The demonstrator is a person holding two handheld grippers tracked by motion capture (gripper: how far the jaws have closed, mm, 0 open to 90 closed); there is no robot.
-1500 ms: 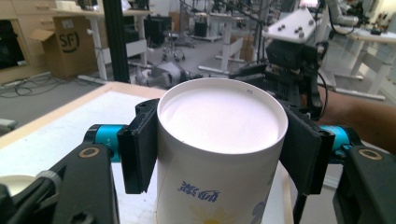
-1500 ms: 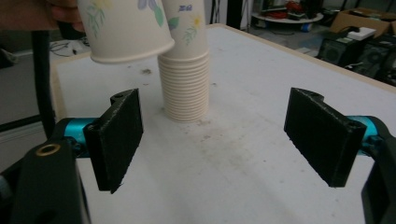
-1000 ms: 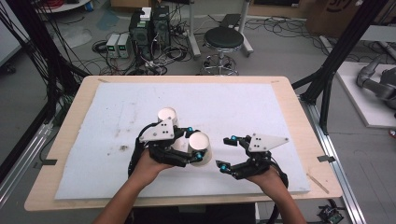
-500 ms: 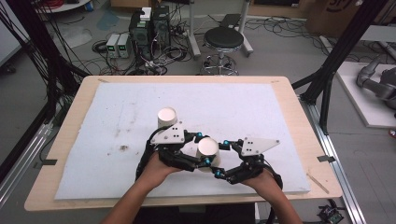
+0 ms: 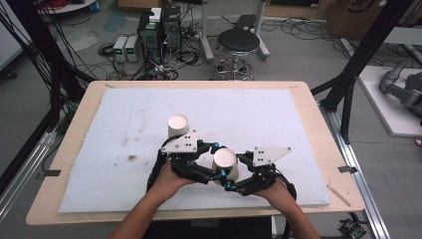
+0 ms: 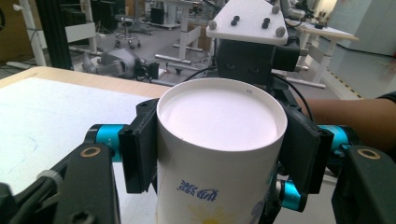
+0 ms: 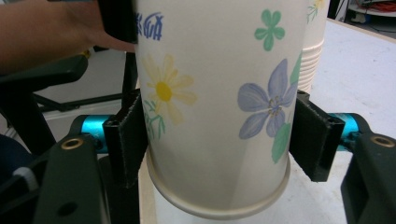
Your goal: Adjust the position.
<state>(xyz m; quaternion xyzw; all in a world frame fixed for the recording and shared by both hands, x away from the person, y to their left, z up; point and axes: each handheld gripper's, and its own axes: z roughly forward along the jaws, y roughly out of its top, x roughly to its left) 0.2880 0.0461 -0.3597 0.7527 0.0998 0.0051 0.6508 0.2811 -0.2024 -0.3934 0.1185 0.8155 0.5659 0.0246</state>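
Closing from wide, right gripper (image 5: pixel 230 175) now clamps the upside-down flowered white paper cup (image 5: pixel 225 163) that left gripper (image 5: pixel 215 160) holds tight beside the cup stack (image 5: pixel 178 127), ready for separating.

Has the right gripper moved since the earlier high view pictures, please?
Yes. The right gripper has moved left toward the upside-down flowered paper cup, away from the table's right edge; its jaws have just been closing around that cup.
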